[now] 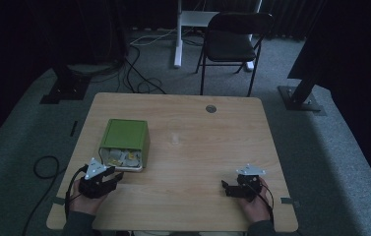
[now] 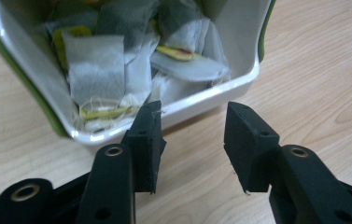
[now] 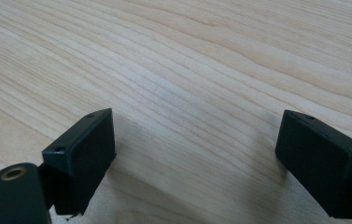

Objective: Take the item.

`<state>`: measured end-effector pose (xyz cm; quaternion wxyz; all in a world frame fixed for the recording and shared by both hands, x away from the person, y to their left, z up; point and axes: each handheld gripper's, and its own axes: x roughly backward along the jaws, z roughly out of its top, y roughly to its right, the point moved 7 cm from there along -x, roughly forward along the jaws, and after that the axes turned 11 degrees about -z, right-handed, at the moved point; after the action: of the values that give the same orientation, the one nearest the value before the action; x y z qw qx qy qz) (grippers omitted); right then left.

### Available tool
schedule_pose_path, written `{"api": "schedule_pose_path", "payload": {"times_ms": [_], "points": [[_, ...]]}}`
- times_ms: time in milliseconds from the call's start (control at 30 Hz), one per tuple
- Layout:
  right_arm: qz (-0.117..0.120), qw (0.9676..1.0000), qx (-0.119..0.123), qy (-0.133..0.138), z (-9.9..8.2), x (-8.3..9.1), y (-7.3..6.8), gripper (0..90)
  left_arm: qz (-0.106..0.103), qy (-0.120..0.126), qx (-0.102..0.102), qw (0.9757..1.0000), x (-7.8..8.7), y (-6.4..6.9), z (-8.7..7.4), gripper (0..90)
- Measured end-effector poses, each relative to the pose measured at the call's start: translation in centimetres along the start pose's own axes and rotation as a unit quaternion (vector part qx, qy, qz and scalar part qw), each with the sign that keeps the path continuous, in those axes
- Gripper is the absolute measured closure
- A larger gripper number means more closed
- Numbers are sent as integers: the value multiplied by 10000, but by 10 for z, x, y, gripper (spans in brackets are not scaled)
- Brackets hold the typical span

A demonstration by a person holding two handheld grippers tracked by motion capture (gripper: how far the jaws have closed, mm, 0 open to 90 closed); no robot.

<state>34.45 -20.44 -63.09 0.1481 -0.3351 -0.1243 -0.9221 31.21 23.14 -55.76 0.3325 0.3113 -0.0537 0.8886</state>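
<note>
A green box [image 1: 124, 137] with a white inside lies on its side on the wooden table [image 1: 188, 132], its mouth toward the person. Several tea bags [image 2: 117, 60] fill it, white sachets with yellow tags. My left gripper [image 1: 109, 178] hovers just in front of the box's white rim [image 2: 201, 100], jaws open with nothing between them. In the left gripper view my left gripper [image 2: 192, 140] points at that rim. My right gripper [image 1: 230, 188] rests near the front right of the table, jaws wide open over bare wood, as the right gripper view shows [image 3: 197, 158].
A black folding chair [image 1: 232, 42] and a white desk leg [image 1: 178, 34] stand beyond the table's far edge. A round grommet [image 1: 211, 108] sits near that far edge. Cables lie on the grey carpet at left.
</note>
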Motion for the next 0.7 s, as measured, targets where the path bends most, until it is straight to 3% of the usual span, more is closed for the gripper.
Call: {"api": "schedule_pose_path", "payload": {"times_ms": [333, 533, 700], "points": [[-2, 10000, -2, -2, 0, 0, 0, 115, -142, -121, -143, 9997, -18, 1, 13, 542], [-5, 10000, -4, -2, 0, 0, 0, 115, -115, -246, -49, 9996, -30, -5, 13, 501], [-8, 10000, -4, -3, 0, 0, 0, 115, -254, -219, -38, 9994, -35, -3, 13, 481]]}}
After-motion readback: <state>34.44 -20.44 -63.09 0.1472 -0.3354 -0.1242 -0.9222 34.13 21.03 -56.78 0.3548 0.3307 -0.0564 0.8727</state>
